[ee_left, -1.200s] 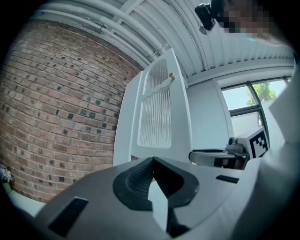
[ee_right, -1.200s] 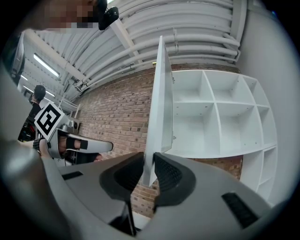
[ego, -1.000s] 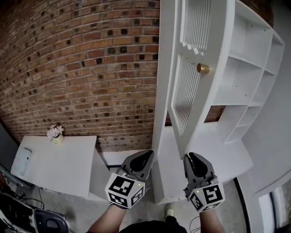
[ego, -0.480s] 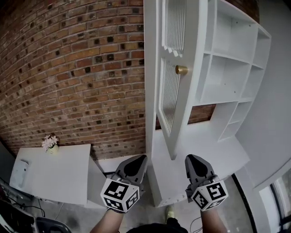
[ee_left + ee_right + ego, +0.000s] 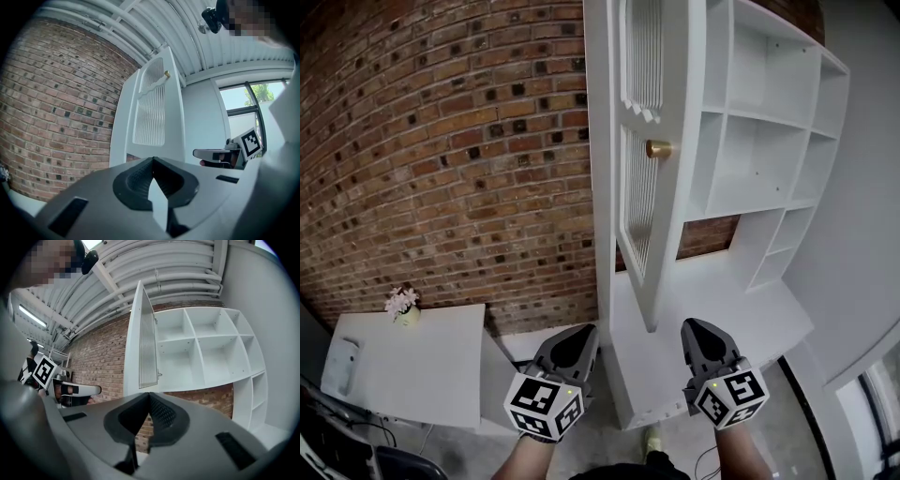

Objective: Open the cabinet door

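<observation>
The white cabinet has open shelves, and its slatted door stands swung out toward me, edge-on. A brass knob sticks out of the door's face. Both grippers hang low in front of the cabinet, well below the knob and touching nothing. My left gripper is shut and empty, left of the door's lower edge. My right gripper is just right of that edge; its jaws have just been closing, with nothing between them. The door and knob show in the left gripper view, the door and shelves in the right.
A brick wall runs left of the cabinet. A white table at lower left carries a small flower pot. A white counter sits under the shelves. A grey wall closes the right side.
The cabinet and its door have slid left in the head view as the view shifted. The right gripper has drifted a little; the left has stayed put. The door stays open.
</observation>
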A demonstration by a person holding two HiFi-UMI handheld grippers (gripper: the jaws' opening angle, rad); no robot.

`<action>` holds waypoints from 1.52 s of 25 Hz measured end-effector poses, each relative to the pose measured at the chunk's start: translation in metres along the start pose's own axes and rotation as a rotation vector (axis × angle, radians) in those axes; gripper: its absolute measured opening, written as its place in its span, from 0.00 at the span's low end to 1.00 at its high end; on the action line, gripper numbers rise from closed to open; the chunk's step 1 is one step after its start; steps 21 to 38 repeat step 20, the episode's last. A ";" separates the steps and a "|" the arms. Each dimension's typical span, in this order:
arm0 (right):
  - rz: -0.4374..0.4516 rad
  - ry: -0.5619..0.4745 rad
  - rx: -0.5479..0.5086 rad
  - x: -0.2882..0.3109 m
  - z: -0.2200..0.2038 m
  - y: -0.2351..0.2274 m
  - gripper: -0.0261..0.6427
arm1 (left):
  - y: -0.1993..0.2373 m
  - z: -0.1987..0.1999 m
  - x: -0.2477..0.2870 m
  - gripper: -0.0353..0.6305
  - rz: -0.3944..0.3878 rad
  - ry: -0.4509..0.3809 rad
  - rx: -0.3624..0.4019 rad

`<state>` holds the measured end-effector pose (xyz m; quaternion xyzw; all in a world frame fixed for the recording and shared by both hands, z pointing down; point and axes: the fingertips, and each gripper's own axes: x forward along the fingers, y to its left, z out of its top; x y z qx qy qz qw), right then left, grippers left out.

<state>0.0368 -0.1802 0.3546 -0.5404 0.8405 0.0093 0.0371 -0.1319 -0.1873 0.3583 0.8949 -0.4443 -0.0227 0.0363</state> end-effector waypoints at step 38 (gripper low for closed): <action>0.011 0.010 -0.017 -0.002 -0.005 -0.002 0.05 | 0.000 0.002 -0.001 0.06 0.011 -0.002 0.001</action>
